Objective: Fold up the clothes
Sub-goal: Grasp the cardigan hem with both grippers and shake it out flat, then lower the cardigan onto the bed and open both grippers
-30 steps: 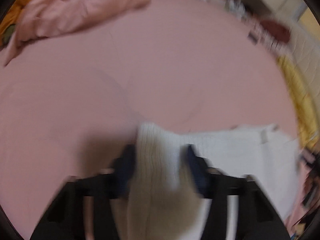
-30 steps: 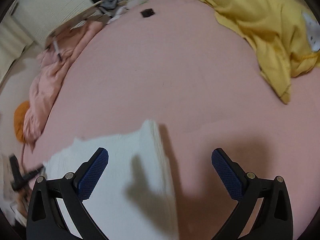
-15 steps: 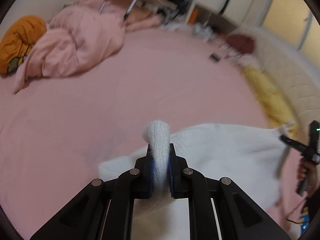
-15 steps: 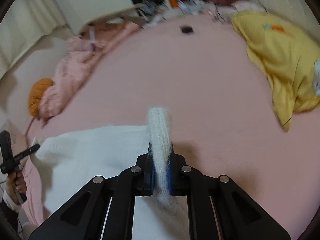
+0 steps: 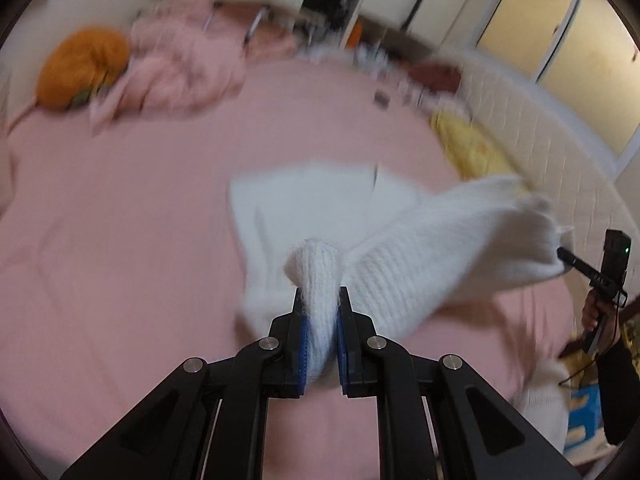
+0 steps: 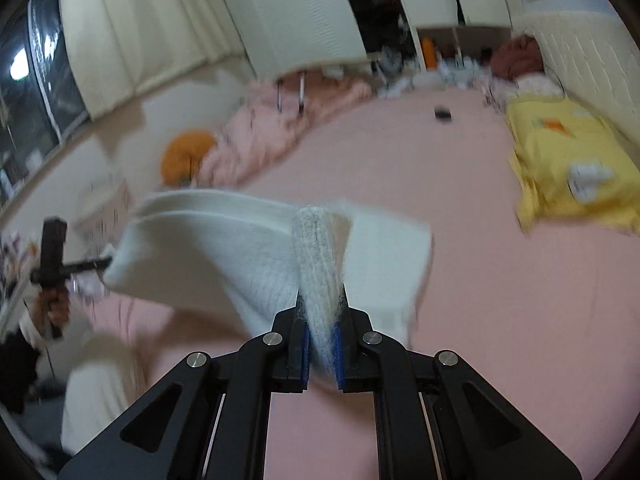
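Note:
A white knit sweater [image 5: 420, 248] hangs above the pink bed [image 5: 120, 240], stretched between both grippers. My left gripper [image 5: 320, 296] is shut on a bunched fold of its edge, which sticks up between the blue pads. In the right wrist view my right gripper [image 6: 322, 300] is shut on another fold of the same sweater [image 6: 224, 252]. Each view shows the other gripper at the far end of the cloth, held by a hand [image 5: 596, 316] [image 6: 52, 308]. Part of the sweater still trails down toward the sheet. Both views are blurred by motion.
A crumpled pink duvet [image 5: 180, 68] and an orange cushion [image 5: 84, 66] lie at the bed's far left. A yellow blanket [image 6: 572, 160] lies along the right side by the white padded headboard [image 5: 540, 128]. A small dark object [image 6: 442, 113] rests on the far sheet.
Both grippers shut on the sweater's edge as it lay flat. They have since risen and pulled back, lifting the sweater off the bed and stretching it between them.

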